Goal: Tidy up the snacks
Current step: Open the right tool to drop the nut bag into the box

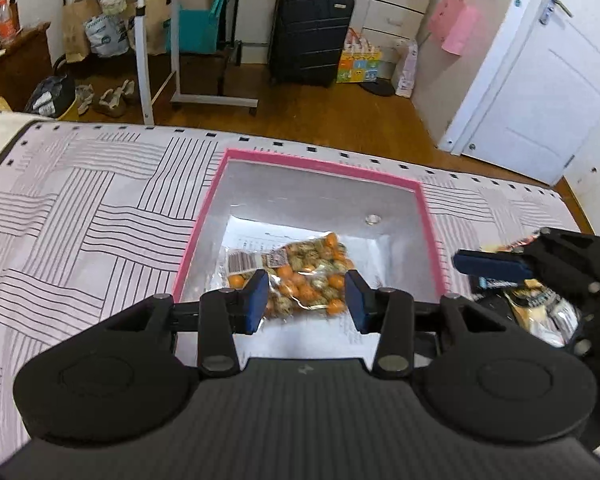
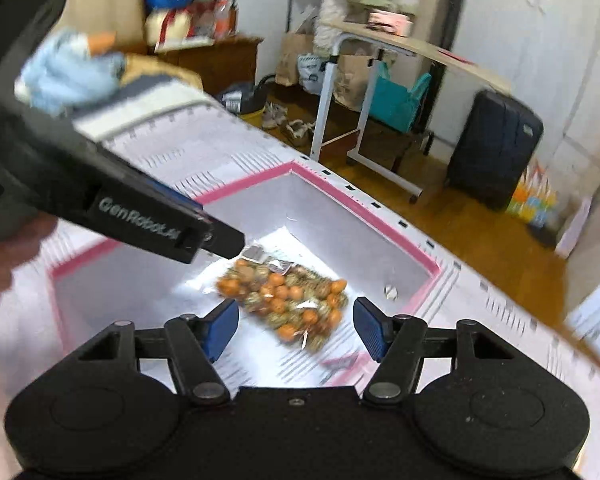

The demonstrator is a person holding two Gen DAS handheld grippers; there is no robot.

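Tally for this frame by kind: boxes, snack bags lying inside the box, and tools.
Pink-rimmed box: 1
Snack bag inside the box: 1
Tools: 2 (left tool, right tool)
Total: 4

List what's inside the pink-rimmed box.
Inside the pink-rimmed box: one clear snack bag of orange and speckled balls, lying on printed paper. What is under the bag is hidden.

Both wrist views angled down, close above pink-rimmed box (image 1: 430, 216), shared
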